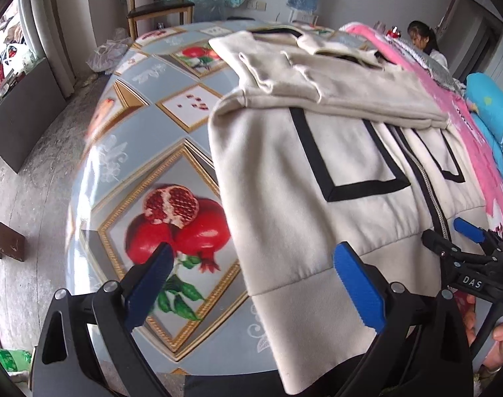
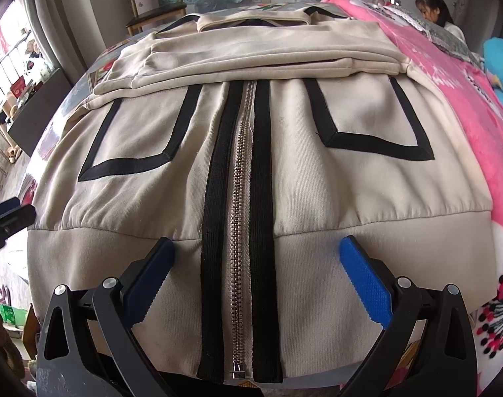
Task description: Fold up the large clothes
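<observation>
From the left wrist, the left tongs (image 1: pixel 251 284) stand wide open over the near left corner of the cream jacket (image 1: pixel 284 165), holding nothing. The jacket lies flat on the bench (image 1: pixel 158 152), its sleeves folded across the top.

From the right wrist, the right tongs (image 2: pixel 256 281) are wide open too, over the jacket's bottom band, with the zipper (image 2: pixel 239 198) running between them. A pink blanket (image 2: pixel 449 99) lies just beside the jacket.
</observation>
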`<state>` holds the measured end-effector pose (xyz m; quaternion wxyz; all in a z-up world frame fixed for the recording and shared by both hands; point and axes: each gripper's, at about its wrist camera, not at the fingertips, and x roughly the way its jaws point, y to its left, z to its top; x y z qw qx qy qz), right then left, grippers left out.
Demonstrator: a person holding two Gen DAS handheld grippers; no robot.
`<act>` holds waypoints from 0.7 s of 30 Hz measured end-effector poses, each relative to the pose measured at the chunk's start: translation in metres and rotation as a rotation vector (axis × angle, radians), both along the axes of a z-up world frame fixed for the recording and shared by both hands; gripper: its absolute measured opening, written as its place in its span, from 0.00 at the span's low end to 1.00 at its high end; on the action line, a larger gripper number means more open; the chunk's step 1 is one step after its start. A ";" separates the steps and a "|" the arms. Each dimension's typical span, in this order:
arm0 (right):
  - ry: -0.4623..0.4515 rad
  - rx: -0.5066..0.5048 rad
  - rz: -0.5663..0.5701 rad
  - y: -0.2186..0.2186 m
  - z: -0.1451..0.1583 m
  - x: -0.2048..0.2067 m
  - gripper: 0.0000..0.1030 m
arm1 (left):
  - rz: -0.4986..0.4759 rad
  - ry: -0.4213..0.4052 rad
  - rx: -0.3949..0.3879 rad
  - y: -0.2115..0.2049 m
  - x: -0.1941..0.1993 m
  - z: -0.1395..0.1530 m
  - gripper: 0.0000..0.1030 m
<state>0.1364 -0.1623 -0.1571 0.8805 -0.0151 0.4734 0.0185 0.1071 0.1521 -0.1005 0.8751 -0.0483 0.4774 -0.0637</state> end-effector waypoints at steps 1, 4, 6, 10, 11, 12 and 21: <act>-0.003 0.001 0.003 0.000 0.000 -0.001 0.94 | 0.002 -0.014 0.009 0.004 -0.004 0.003 0.93; -0.002 0.000 0.020 -0.001 0.000 -0.001 0.94 | 0.010 -0.031 0.027 0.014 -0.017 0.011 0.93; -0.004 0.000 0.032 -0.002 0.001 -0.001 0.94 | 0.018 -0.038 0.032 0.022 -0.026 0.014 0.93; -0.014 -0.003 0.053 -0.003 0.001 -0.002 0.94 | 0.019 -0.045 0.014 0.032 -0.050 0.019 0.93; -0.012 -0.004 0.057 -0.003 0.001 -0.002 0.94 | 0.014 -0.048 0.008 0.032 -0.055 0.019 0.93; -0.008 -0.005 0.063 -0.002 0.001 -0.001 0.94 | 0.008 -0.050 0.001 0.032 -0.059 0.019 0.93; 0.010 -0.007 0.076 -0.002 0.001 0.001 0.94 | -0.127 0.021 -0.090 -0.004 -0.071 0.003 0.74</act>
